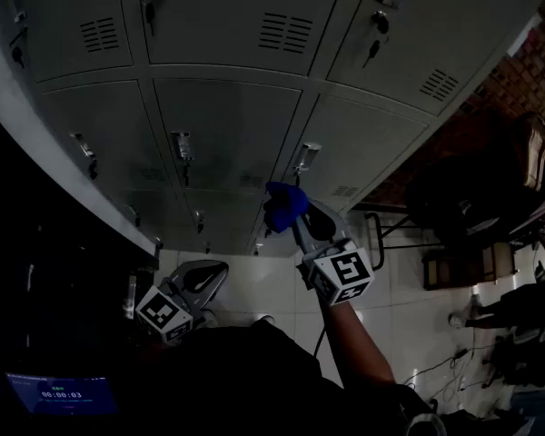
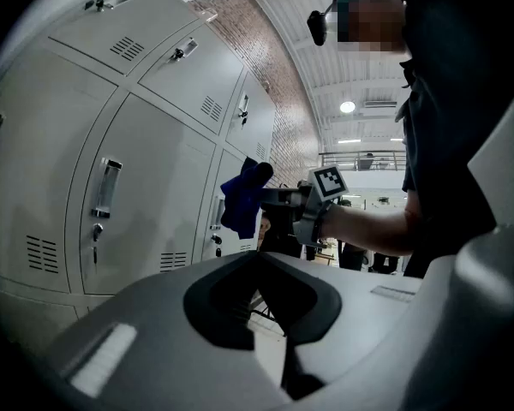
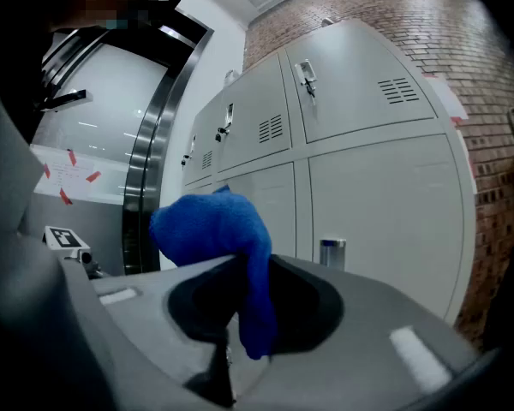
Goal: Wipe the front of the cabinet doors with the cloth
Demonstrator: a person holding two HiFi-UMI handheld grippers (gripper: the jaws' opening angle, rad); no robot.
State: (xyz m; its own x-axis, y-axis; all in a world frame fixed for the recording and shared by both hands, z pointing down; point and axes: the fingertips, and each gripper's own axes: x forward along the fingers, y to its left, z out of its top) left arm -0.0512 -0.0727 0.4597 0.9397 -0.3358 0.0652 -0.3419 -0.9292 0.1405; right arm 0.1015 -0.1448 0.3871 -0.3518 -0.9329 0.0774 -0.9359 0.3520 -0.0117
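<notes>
Blue cloth [image 1: 283,203], clamped by the right gripper [image 1: 295,221], could snag the handle [image 1: 306,157] at its one o'clock; left gripper [image 1: 204,275] idles closed.

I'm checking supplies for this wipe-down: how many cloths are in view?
1. The blue cloth is clamped in the right gripper, held up before the cabinet doors. Others could lie out of view.
</notes>
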